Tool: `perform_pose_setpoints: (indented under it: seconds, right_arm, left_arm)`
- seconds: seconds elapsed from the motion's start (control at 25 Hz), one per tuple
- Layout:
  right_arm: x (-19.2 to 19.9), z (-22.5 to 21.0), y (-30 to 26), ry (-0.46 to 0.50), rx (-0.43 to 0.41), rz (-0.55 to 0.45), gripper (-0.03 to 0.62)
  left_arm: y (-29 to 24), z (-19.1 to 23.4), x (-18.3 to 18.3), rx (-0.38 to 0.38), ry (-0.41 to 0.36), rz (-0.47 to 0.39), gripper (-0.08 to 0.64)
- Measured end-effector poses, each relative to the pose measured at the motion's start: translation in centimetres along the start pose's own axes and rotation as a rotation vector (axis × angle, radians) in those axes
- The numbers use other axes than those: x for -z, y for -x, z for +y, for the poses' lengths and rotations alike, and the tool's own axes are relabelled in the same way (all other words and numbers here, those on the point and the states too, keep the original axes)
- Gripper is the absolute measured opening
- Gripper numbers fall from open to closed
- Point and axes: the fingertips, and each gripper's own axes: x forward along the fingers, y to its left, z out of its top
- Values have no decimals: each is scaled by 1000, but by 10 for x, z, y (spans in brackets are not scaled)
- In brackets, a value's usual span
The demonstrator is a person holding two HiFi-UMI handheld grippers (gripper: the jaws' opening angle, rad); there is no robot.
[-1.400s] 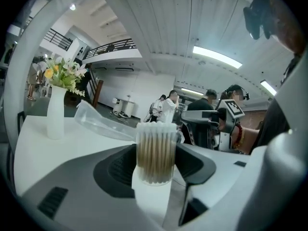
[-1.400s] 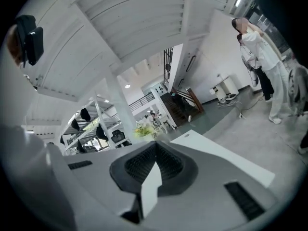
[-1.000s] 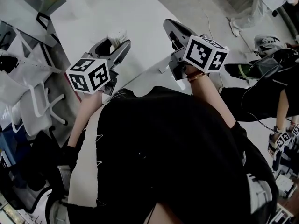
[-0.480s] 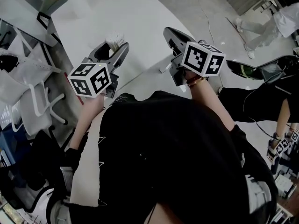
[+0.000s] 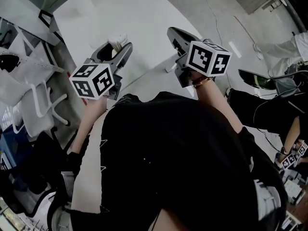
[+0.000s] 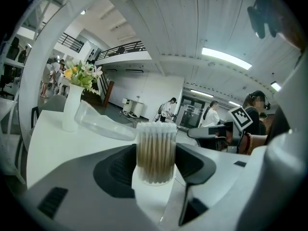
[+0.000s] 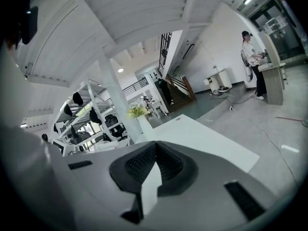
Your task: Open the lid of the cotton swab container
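Two things matter with the cotton swab container [image 6: 155, 153], clamped between the jaws of the left gripper [image 5: 115, 49] near the left edge of the worktop [image 5: 144, 13] while the right gripper [image 7: 153, 162] has its jaws clenched on nothing: it looks light, thin-walled and slick, so grip its lower sides gently.

A white vase [image 6: 72, 110] of flowers stands at the frame's left on the bench [image 6: 53, 148]; a white chair [image 5: 39, 105] sits beside it.
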Motion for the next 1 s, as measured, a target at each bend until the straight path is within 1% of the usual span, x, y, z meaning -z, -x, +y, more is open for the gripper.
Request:
perform_pose_setpoints:
  seconds: [1.0]
  right_arm:
    - [11,-1,-10,46,-13,69,3]
  left_arm:
    - [-9,4,1,-6,20,4,261]
